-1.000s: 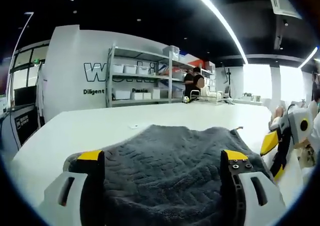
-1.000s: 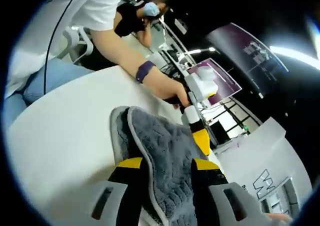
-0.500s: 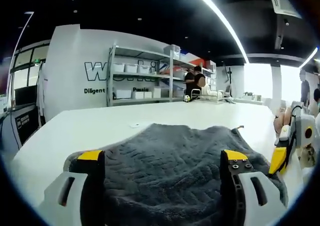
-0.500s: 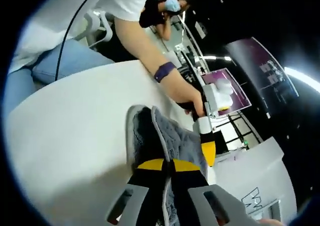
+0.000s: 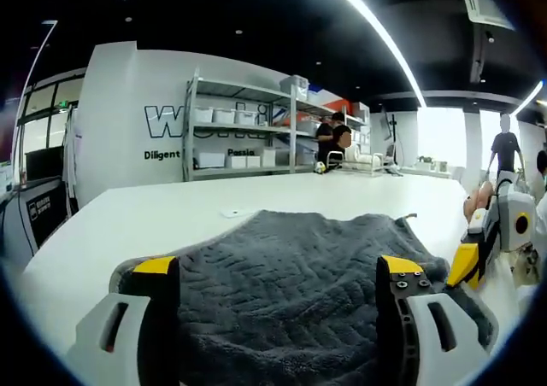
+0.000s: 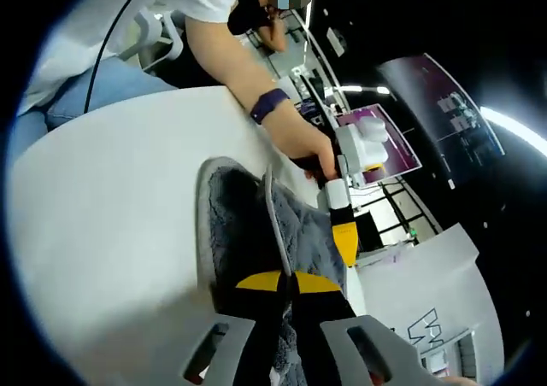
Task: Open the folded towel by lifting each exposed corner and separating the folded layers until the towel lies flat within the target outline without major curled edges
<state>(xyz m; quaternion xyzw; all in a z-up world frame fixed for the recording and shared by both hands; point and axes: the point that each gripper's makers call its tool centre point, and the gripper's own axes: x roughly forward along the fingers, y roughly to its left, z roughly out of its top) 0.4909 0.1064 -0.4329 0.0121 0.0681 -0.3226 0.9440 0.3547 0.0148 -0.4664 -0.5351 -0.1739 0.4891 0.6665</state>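
A dark grey folded towel (image 5: 291, 275) lies on the white table (image 5: 128, 224). My left gripper (image 5: 278, 266) stands open low over its near edge, the yellow-tipped jaws wide apart with the cloth spread between them. At the towel's right corner the right gripper (image 5: 467, 262) comes in from the right. In the right gripper view, my right gripper (image 6: 289, 281) is shut on the pale-trimmed edge of the towel's (image 6: 235, 224) upper layer, which stands up as a ridge off the layer below. A hand holds the left gripper (image 6: 344, 239) at the towel's far side.
Metal shelves with white bins (image 5: 239, 138) stand past the far table edge, with a person (image 5: 329, 143) beside them. A person's forearm (image 6: 248, 70) reaches over the table (image 6: 102, 215), and an office chair (image 6: 158, 32) stands behind it.
My right gripper has shut on the towel's edge and drawn the upper layer up into a ridge. In the left gripper view it moved in to the towel's right corner. The left gripper has kept still.
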